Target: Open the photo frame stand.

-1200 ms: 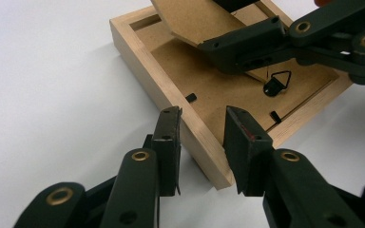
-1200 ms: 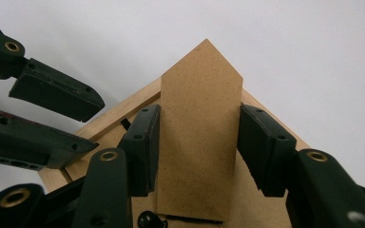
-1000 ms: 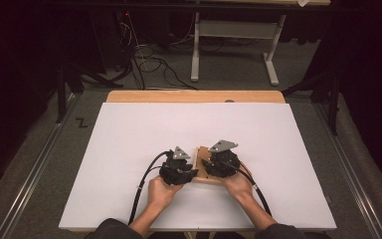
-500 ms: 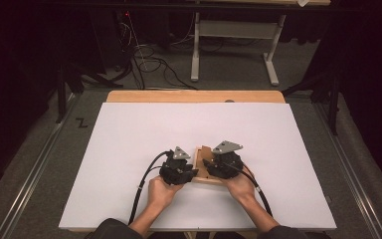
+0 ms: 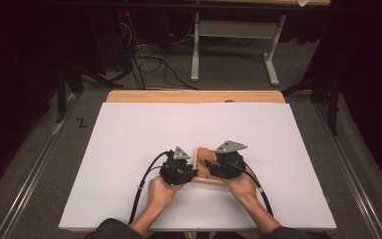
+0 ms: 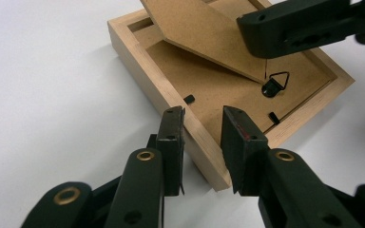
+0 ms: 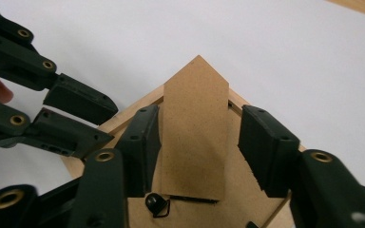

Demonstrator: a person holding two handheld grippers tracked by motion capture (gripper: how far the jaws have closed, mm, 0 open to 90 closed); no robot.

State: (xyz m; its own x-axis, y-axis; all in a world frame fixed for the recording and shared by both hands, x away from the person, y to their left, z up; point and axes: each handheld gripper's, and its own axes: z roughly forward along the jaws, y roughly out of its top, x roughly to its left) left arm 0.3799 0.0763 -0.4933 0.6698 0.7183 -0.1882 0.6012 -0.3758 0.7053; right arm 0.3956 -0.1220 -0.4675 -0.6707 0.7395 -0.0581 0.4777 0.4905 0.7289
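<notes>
A light wooden picture frame (image 5: 202, 155) lies face down on the white tabletop (image 5: 179, 129), near the front. Its brown fibreboard stand (image 6: 204, 33) is raised off the backing board. My left gripper (image 6: 202, 123) straddles the frame's rim (image 6: 142, 61) close to a corner, one jaw outside and one inside, shut on it. My right gripper (image 7: 197, 123) is open, with the stand (image 7: 195, 156) between its jaws, near the left jaw and apart from the right one. A black hanger ring (image 6: 273, 85) sits at the foot of the stand.
A person's hands (image 5: 161, 191) hold both grippers (image 5: 179, 169) (image 5: 226, 162) near the table's front edge. Black cables (image 5: 144, 181) trail back from them. A strip of bare wood (image 5: 194, 96) runs along the table's far edge. Beyond it are floor cables and a white table leg (image 5: 195, 45).
The right gripper has shifted slightly right and up over the frame. The left gripper has stayed on the frame's left edge.
</notes>
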